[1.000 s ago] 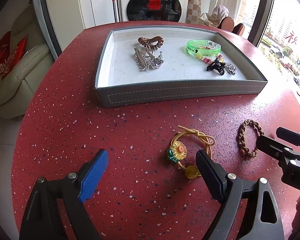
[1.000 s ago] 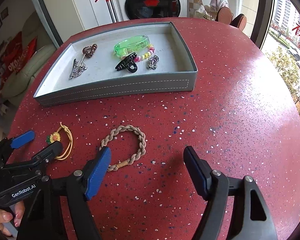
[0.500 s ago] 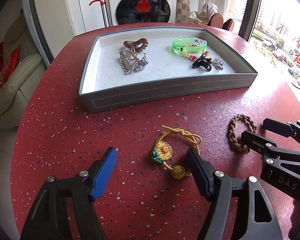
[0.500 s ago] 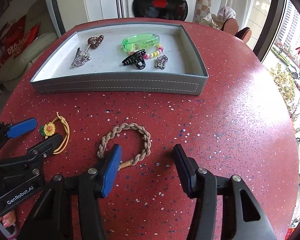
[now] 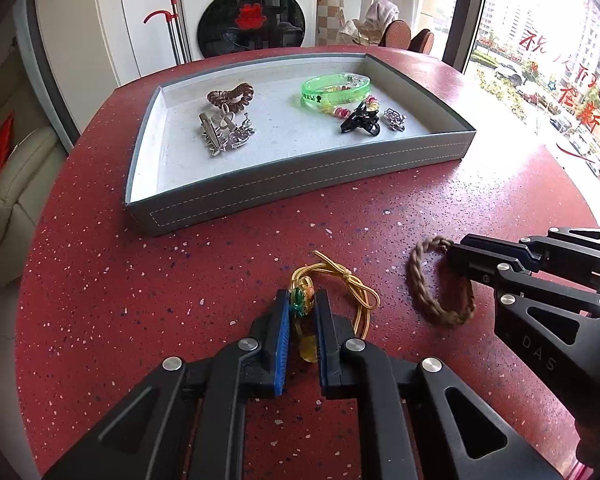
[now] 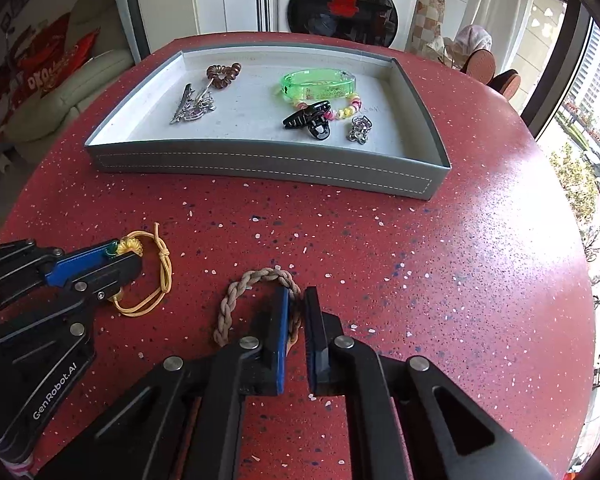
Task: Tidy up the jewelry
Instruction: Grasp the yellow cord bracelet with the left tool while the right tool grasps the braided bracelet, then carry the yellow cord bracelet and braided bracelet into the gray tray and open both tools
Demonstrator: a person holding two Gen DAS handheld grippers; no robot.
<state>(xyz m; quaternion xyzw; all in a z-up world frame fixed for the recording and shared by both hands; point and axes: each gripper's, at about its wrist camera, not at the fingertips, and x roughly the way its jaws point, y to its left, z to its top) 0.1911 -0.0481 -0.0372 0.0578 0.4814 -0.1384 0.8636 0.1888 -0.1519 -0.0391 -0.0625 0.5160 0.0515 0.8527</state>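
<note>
On the red speckled table (image 5: pixel 140 280), a yellow cord bracelet (image 5: pixel 362 300) with a flower charm sits between the pads of my left gripper (image 5: pixel 302 304), whose jaws are closing and press on the charm. The same gripper (image 6: pixel 126 254) and bracelet (image 6: pixel 162 276) show at the left of the right wrist view. My right gripper (image 6: pixel 296 296) is closing its jaws on the rim of a brown braided bracelet (image 6: pixel 236 296), pads pinching the braid. From the left wrist view that gripper (image 5: pixel 456 252) reaches in from the right onto the braid (image 5: pixel 420 292).
A grey tray (image 5: pixel 300 184) stands beyond both bracelets. It holds a green bangle (image 5: pixel 336 90), a black claw clip (image 5: pixel 360 120), silver clips (image 5: pixel 224 132), a brown spiral hair tie (image 5: pixel 232 94) and a silver charm (image 5: pixel 394 118). The table edge curves off at left and right.
Both grippers went from wide open to closed: the left onto the yellow bracelet's flower charm, the right onto the braided bracelet. Both views rolled slightly.
</note>
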